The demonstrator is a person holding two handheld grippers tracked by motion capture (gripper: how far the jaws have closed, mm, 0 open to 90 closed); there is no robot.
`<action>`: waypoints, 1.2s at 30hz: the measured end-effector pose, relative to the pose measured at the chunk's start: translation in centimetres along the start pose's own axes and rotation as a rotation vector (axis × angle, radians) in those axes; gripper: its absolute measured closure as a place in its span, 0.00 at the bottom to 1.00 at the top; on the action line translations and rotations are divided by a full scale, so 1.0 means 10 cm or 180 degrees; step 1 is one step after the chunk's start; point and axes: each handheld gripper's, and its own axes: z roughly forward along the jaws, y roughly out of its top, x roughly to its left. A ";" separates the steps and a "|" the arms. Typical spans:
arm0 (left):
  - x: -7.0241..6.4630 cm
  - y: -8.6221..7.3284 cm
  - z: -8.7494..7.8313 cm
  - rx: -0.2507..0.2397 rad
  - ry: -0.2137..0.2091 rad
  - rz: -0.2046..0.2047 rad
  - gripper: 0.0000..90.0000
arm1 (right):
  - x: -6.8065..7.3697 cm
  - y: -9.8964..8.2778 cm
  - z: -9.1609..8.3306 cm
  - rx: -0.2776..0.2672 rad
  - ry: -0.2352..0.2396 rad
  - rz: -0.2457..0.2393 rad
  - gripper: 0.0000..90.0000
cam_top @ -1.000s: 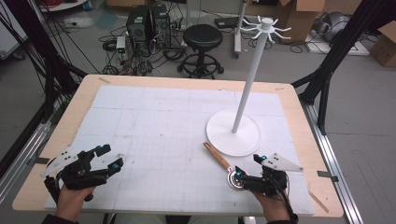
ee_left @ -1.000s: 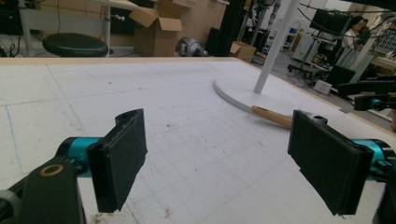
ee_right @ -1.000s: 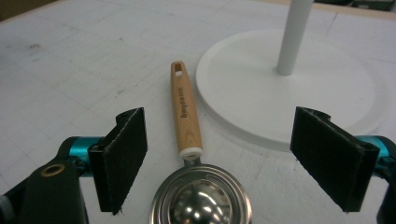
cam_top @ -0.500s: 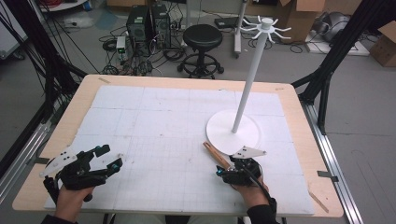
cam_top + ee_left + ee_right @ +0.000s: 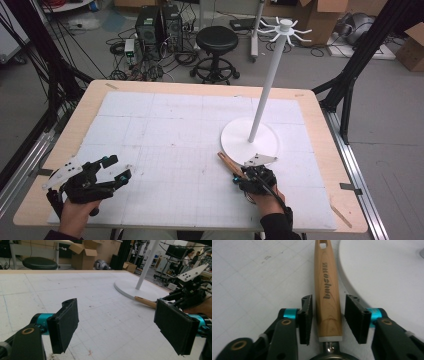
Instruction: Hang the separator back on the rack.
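Observation:
A utensil with a light wooden handle (image 5: 328, 290) and a metal neck (image 5: 329, 348) lies flat on the white mat, beside the round base of the stand. My right gripper (image 5: 329, 300) is open and straddles the handle near the metal end, with a narrow gap showing at each pad. From above, the right gripper (image 5: 243, 176) covers the near end of the handle (image 5: 227, 162). At the front left of the table my left gripper (image 5: 120, 167) is held open with nothing between its wide-apart pads (image 5: 63, 325).
A white stand with a tall pole (image 5: 267, 80) and hooked top rises from its round base (image 5: 250, 137) just beyond the handle. The table's wooden border (image 5: 345, 165) frames the mat. A black stool (image 5: 216, 40) and cables sit behind the table.
My right gripper has moved left and forward from beside the utensil to over its handle, jaws now on either side of it. The left gripper has not moved.

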 end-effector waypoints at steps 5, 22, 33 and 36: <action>0.00 0.00 0.00 0.0002 0.0001 -0.0003 0.22 | 0.02 0.04 0.00 0.0080 -0.0016 -0.0228 0.72; 0.00 0.00 0.00 0.0018 -0.0009 -0.0011 0.23 | 0.02 0.01 -0.02 0.0038 -0.0009 -0.0055 0.76; 0.00 0.00 0.01 0.0014 -0.0001 -0.0010 0.23 | 0.03 0.03 -0.10 0.0086 0.0165 -0.0063 0.76; 0.00 0.00 0.01 0.0028 0.0003 -0.0004 0.23 | 0.03 0.01 -0.05 0.0155 0.0207 -0.0022 0.72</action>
